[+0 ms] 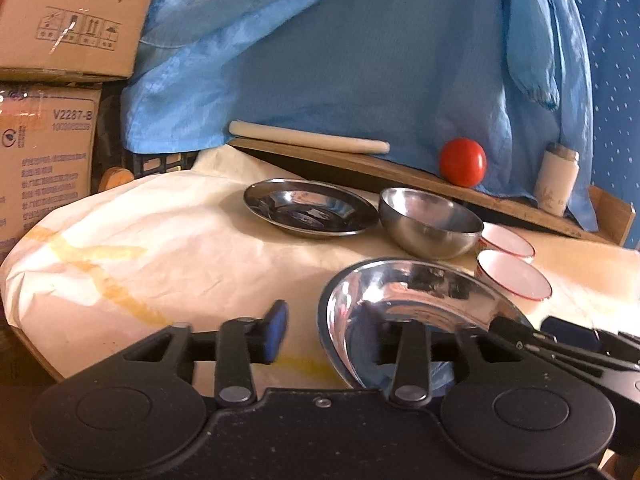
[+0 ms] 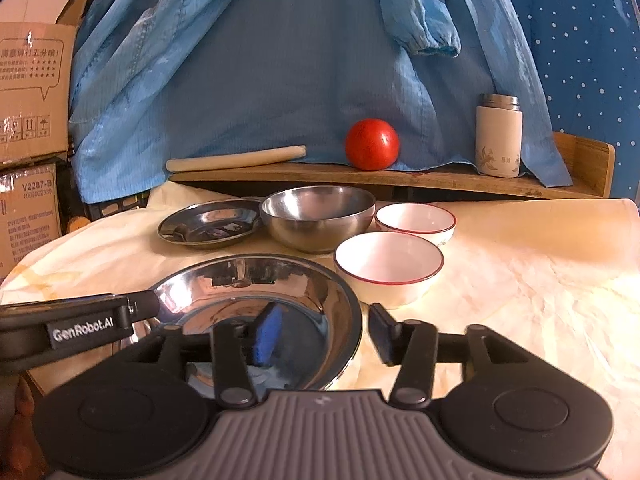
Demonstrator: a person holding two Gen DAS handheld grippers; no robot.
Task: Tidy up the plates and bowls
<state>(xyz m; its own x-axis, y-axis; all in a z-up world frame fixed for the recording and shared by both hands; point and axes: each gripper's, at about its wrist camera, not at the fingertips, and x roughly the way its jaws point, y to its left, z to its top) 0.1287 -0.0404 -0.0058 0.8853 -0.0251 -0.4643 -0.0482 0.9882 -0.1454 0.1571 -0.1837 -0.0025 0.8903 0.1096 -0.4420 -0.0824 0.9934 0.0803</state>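
Observation:
A large shiny steel plate (image 2: 256, 284) lies on the table near me; it also shows in the left wrist view (image 1: 412, 292). My right gripper (image 2: 326, 334) is open, its jaws astride the plate's right rim, one finger inside and one outside. My left gripper (image 1: 344, 332) is open astride the plate's left rim; its right finger is hidden by the plate. Behind stand a smaller steel plate (image 2: 208, 228), a steel bowl (image 2: 318, 216) and two white red-rimmed bowls (image 2: 388, 266) (image 2: 416, 222). All four show in the left wrist view: plate (image 1: 310, 210), steel bowl (image 1: 430, 222), white bowls (image 1: 514, 274).
A wooden shelf board (image 2: 400, 180) at the back carries a rolling pin (image 2: 236, 159), a tomato (image 2: 372, 144) and a white flask (image 2: 498, 136). Blue cloth hangs behind. Cardboard boxes (image 1: 48, 80) stand at the left. A cream cloth (image 1: 160, 248) covers the table.

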